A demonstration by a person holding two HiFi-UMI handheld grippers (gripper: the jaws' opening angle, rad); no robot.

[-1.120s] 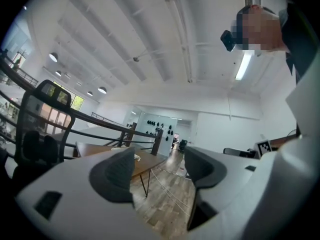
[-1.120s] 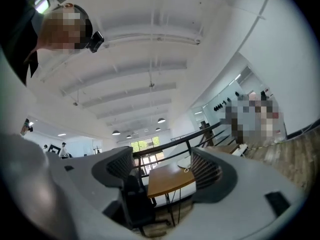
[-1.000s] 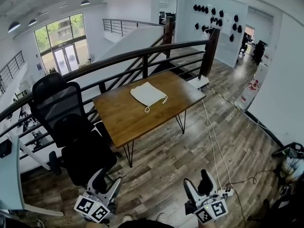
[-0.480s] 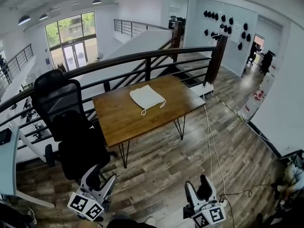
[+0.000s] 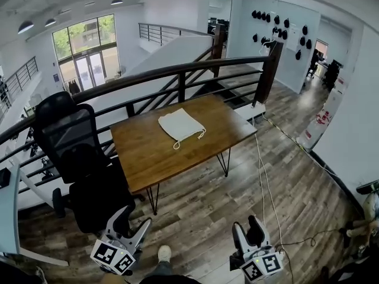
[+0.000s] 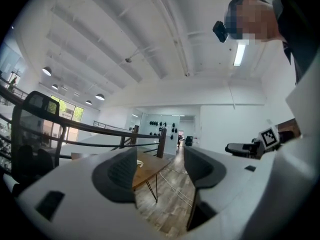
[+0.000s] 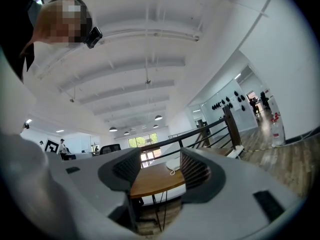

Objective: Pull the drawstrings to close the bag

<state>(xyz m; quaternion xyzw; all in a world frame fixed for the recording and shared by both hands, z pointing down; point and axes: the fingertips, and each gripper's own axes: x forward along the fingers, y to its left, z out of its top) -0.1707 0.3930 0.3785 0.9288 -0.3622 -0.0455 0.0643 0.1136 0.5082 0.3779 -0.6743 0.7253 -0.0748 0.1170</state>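
1. left gripper (image 5: 133, 222): jaws apart, nothing between them. right gripper (image 5: 247, 232): jaws apart too, have just been closing a bit, and empty.
2. Beside the left claw, toward the right one: person's shoe (image 5: 164, 253). Floor cable (image 5: 263, 176) runs ahead of the right claw; snag or trip risk on the way in.
3. Ahead-left of the left claw: black office chair (image 5: 77, 152), beside the table's left end. May crowd a left-side approach.
4. Table (image 5: 148, 152): ahead of both claws, well apart, not in reach yet.
5. Bag (image 5: 179, 125): flat on the table's far half, ahead between the two claws. Drawstrings (image 5: 188, 139) trail off its near end, toward the claws.
6. Risks: cords are thin and lie flat on the wood, so a pinch may miss or catch cloth. Pulling with only one claw would likely drag the bag, not cinch it.
7. Beyond the bag: railing (image 5: 177, 70), clear of the work.
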